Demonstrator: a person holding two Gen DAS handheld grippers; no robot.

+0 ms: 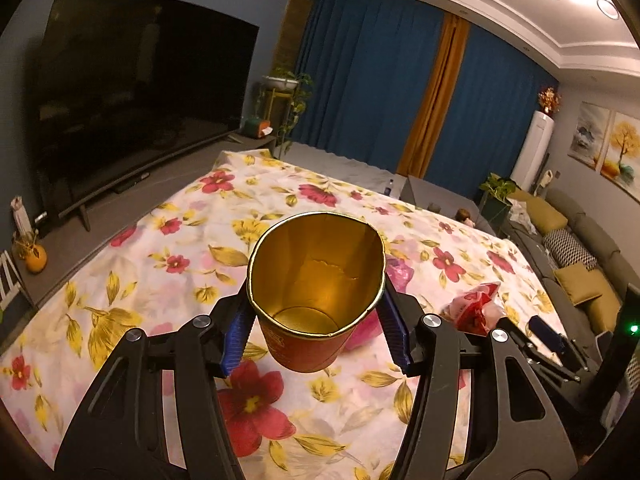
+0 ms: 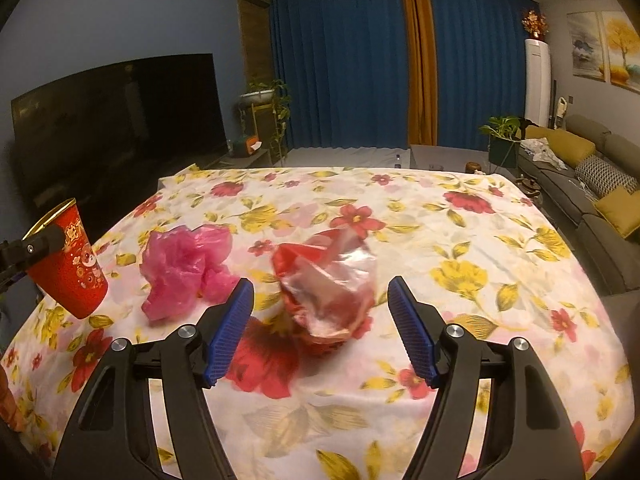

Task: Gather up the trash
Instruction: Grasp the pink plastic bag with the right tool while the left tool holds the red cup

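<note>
My left gripper (image 1: 316, 320) is shut on a red paper cup (image 1: 316, 284) with a gold inside, held tilted above the floral tablecloth; the cup looks empty. The cup also shows at the far left of the right wrist view (image 2: 70, 264). My right gripper (image 2: 320, 320) is open, its blue pads on either side of a crumpled red and clear plastic wrapper (image 2: 328, 280) lying on the cloth; this wrapper also shows in the left wrist view (image 1: 476, 308). A crumpled pink plastic bag (image 2: 184, 264) lies to the wrapper's left, partly hidden behind the cup in the left wrist view (image 1: 400, 276).
The table with the floral cloth (image 2: 440, 240) fills the foreground. A large dark TV (image 1: 132, 92) stands on a low cabinet to the left. A sofa with cushions (image 2: 592, 184) runs along the right. Blue curtains (image 2: 348, 60) and potted plants are at the back.
</note>
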